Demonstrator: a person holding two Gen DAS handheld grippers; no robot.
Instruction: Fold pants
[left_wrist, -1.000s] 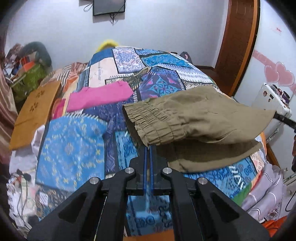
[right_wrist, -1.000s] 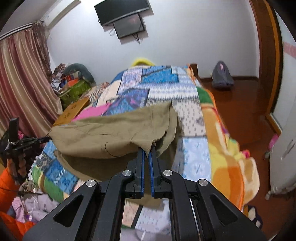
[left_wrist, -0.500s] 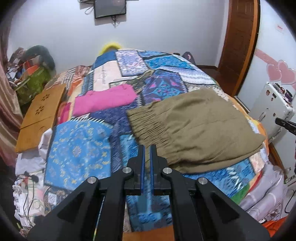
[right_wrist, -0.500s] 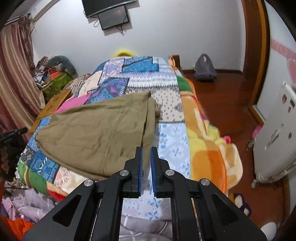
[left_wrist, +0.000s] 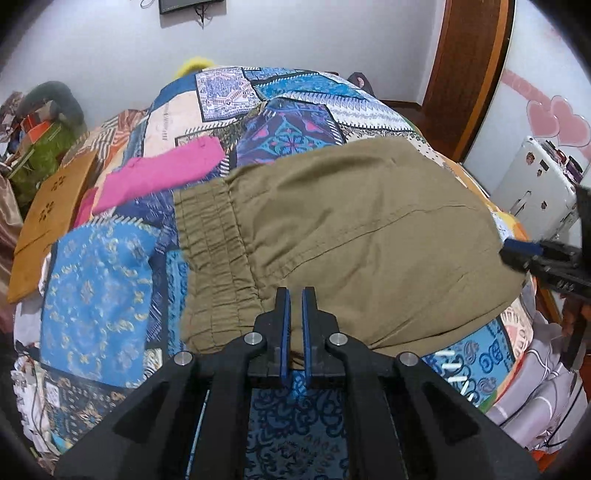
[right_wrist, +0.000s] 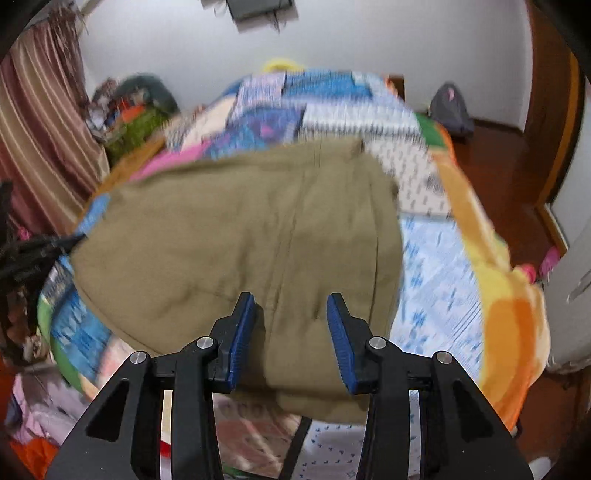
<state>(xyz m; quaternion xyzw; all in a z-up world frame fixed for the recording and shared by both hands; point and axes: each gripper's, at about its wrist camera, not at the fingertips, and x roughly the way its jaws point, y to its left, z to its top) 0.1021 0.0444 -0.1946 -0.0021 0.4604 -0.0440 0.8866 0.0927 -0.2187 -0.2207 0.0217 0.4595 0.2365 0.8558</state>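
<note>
Currently the pants (left_wrist: 347, 236) are lying folded flat on the patchwork quilt (left_wrist: 291, 96), directly ahead of and under both grippers.

Left gripper (left_wrist: 296, 291) is pointing forward over the near edge of the pants, its tips sitting just right of the gathered waistband (left_wrist: 210, 258). Blue pads (left_wrist: 284, 332) are nearly together, only a thin slit showing between them; nothing is pinched in the slit. Whether the tips are touching the cloth cannot be told.

Right gripper (right_wrist: 291, 299) is hovering over the opposite end of the pants, jaws spread wide, with cloth showing in the gap and no grip on it. Its view is motion-blurred. It is also showing at the far right of the left view, level with the pants' edge.

Beyond the left gripper, to the left of the waistband, a pink garment (left_wrist: 162, 177) is lying on the quilt.
</note>
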